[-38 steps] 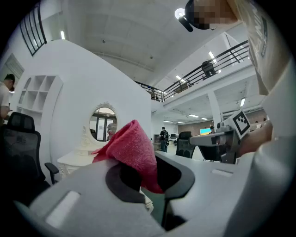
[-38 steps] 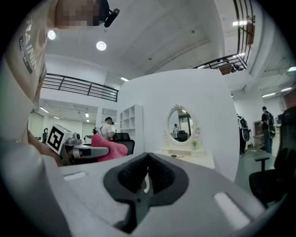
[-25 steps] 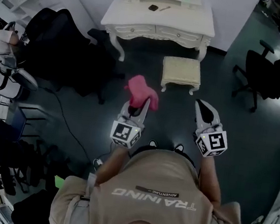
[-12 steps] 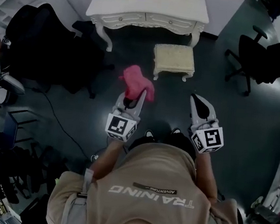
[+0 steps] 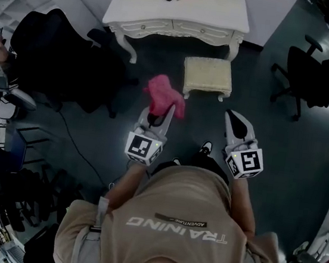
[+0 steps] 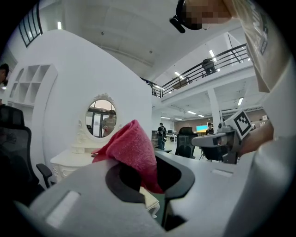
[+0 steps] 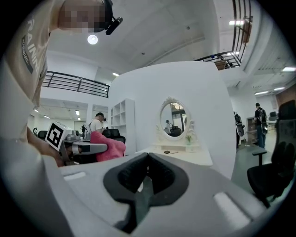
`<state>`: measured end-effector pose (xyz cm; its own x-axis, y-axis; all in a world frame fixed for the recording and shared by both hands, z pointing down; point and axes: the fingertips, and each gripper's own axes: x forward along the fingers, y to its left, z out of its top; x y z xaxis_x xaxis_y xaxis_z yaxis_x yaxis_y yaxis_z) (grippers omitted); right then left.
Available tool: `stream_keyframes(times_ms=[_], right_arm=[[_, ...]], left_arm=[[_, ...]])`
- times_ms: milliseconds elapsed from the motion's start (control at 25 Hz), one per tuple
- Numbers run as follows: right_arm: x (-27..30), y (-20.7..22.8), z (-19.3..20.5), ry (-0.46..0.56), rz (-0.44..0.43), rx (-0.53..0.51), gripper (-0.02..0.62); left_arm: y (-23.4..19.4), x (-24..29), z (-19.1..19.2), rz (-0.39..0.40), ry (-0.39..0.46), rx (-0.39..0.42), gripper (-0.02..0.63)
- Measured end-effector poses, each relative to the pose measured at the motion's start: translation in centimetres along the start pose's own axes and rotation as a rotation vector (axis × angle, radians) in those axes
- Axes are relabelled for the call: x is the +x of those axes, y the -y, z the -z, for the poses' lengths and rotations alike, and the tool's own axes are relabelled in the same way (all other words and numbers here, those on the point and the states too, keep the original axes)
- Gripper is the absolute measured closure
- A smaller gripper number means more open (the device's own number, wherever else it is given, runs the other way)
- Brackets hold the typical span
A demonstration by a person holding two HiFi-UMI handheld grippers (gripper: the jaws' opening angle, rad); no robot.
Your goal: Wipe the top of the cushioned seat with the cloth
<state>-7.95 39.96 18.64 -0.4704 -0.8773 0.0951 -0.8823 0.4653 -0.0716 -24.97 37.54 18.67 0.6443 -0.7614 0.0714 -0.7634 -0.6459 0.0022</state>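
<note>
The head view is dim and underexposed, the floor nearly black, lines bowing at the edges. Both gripper views are bright, fisheye-round with black corners; a ceiling lamp glares, and the left hand-held gripper and its cloth blur close up.

Cushioned seat stands on the floor just in front of the dressing table, under its right half. Cloth sits between the jaws of the left gripper, left of the seat, nearer the person and apart from it. Right gripper is to the right of the cloth, in front of the seat's right corner. Office chair stands far right, second chair left of the table.
</note>
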Motion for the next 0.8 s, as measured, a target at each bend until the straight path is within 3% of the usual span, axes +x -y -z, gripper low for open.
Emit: stream_keyframes(times_ms=[200,440,800], right_arm=[[1.2,4.8,-0.6,0.021,-0.038,0.008,0.592],[3.1,11.1,-0.1,0.020,-0.058,0.000,0.592],[5.9,14.6,1.8,-0.030,-0.183,0.045,0.592]], left_arm=[[0.3,4.2,-1.4,-0.046,0.002,0.022,0.564],[1.2,9.5,-1.6,-0.082,0.016,-0.033,0.563],[1.6,14.4,0.1,-0.133,-0.055,-0.030,0.564]])
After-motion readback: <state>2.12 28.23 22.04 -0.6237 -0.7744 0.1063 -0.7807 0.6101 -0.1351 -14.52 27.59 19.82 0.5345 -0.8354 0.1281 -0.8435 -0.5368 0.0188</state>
